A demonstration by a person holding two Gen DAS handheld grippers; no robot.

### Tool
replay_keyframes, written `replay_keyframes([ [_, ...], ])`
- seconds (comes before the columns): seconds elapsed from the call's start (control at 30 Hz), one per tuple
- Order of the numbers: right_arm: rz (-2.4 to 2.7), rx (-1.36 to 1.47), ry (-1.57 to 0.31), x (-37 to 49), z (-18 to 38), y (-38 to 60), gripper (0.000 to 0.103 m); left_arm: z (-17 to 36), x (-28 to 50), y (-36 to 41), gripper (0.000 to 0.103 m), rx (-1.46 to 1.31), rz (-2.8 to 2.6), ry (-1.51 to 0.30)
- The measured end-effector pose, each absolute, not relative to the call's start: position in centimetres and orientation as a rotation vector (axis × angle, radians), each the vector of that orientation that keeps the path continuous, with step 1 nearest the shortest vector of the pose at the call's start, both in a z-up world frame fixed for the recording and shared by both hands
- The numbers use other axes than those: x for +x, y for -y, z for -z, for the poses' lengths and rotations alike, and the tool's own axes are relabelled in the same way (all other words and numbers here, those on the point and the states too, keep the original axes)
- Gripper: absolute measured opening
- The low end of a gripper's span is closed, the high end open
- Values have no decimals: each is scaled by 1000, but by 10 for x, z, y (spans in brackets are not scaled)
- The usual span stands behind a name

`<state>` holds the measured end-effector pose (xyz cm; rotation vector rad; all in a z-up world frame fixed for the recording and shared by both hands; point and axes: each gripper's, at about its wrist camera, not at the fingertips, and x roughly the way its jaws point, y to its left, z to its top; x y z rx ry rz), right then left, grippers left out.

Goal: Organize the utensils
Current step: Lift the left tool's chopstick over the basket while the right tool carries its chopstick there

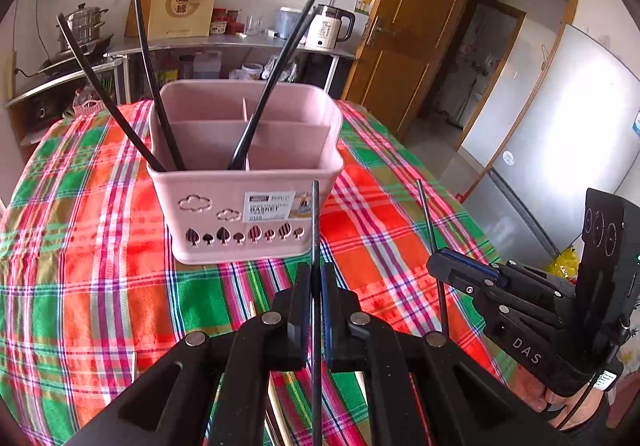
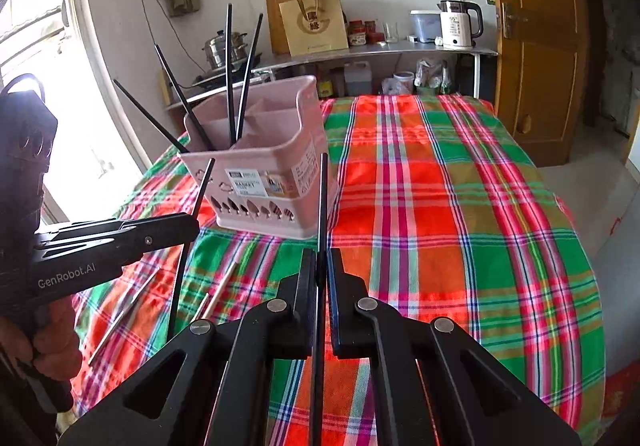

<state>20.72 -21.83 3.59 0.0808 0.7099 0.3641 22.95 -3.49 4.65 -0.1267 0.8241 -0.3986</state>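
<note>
A pink divided basket (image 1: 244, 202) stands on the plaid tablecloth, with several black chopsticks (image 1: 156, 86) leaning out of its near compartments. My left gripper (image 1: 317, 270) is shut on one black chopstick (image 1: 315, 214), held upright just in front of the basket. To its right, my right gripper (image 1: 434, 258) pinches another black chopstick (image 1: 428, 214). In the right wrist view that gripper (image 2: 322, 254) is shut on its chopstick (image 2: 323, 198), right of the basket (image 2: 260, 182). The left gripper (image 2: 194, 220) is at the left, above the cloth.
Several pale metal chopsticks (image 2: 220, 290) lie on the cloth (image 2: 440, 226) under the left gripper. Behind the table a counter (image 1: 224, 44) carries a kettle (image 1: 328, 26), a paper bag and a steel pot. A wooden door (image 1: 408, 46) and a fridge (image 1: 560, 134) are at the right.
</note>
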Motion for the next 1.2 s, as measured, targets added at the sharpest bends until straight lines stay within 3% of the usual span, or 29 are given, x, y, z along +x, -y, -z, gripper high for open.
replay_keyframes([
  [0.37,-365,88,-592,188,-81,225,5,-103,213,19,4,-125,416,-708],
  [1.2,-391,78,-532,170,-105,224,5,-124,192,2,4,-125,415,-681],
])
